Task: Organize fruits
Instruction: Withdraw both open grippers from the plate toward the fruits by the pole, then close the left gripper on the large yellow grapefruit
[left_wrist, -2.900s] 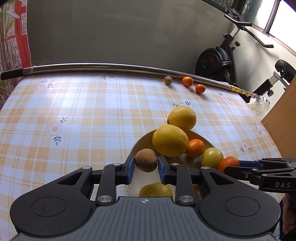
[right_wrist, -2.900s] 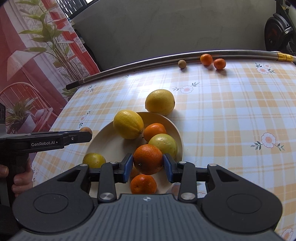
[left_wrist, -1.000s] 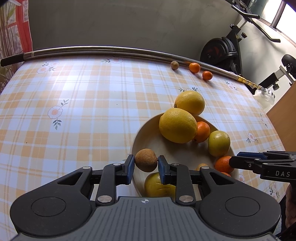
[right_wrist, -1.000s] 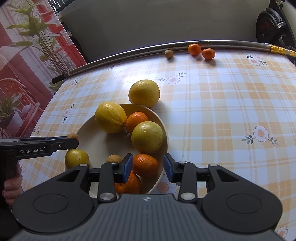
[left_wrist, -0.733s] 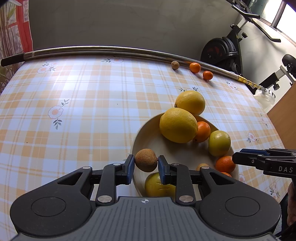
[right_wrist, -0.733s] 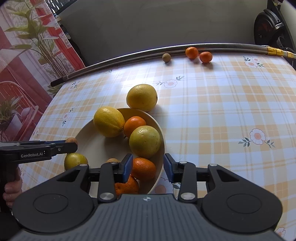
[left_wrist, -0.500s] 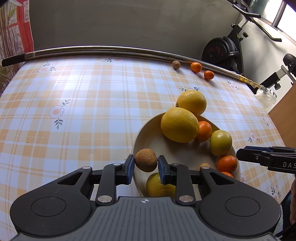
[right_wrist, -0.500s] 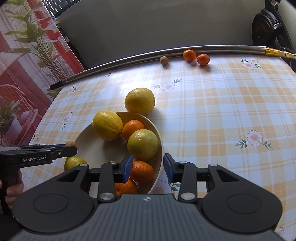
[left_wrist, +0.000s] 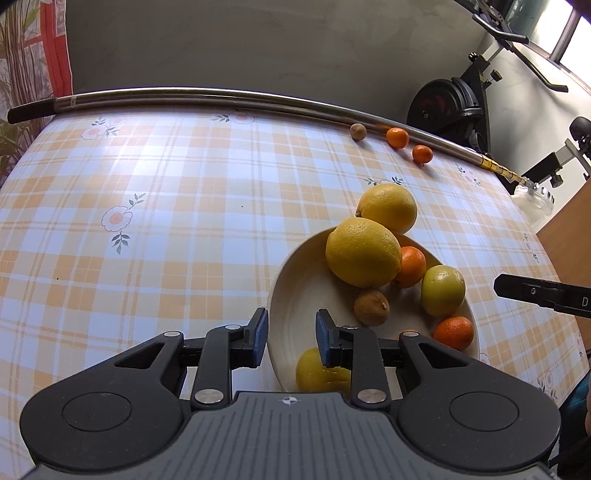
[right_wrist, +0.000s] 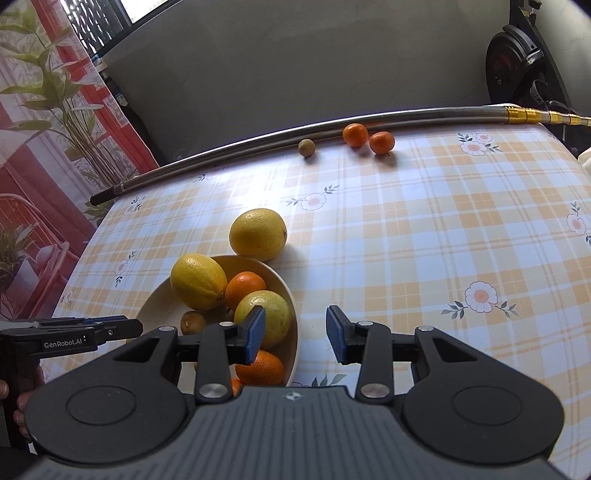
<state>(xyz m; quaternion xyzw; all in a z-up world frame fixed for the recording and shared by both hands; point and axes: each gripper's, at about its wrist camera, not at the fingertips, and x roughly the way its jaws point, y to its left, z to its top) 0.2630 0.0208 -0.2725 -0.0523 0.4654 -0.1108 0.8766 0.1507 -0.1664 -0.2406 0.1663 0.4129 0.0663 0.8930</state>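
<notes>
- Fruits (left_wrist: 364, 253) piling in bowl (left_wrist: 295, 295), keeping counter (left_wrist: 147, 221) tidy.
- Hovering left claw (left_wrist: 291, 336), released and empty, over bowl rim.
- Holding right claw (right_wrist: 295, 332) released, empty, beside bowl.
- Leaving lemon (left_wrist: 388, 206) outside, probably awaiting collection.

A lived-in home: an orange-and-white checked floral oilcloth (left_wrist: 155, 206) covers the surface, a black exercise bike (left_wrist: 452, 99) stands by the grey wall, and a red patterned curtain (right_wrist: 48, 122) hangs alongside.
</notes>
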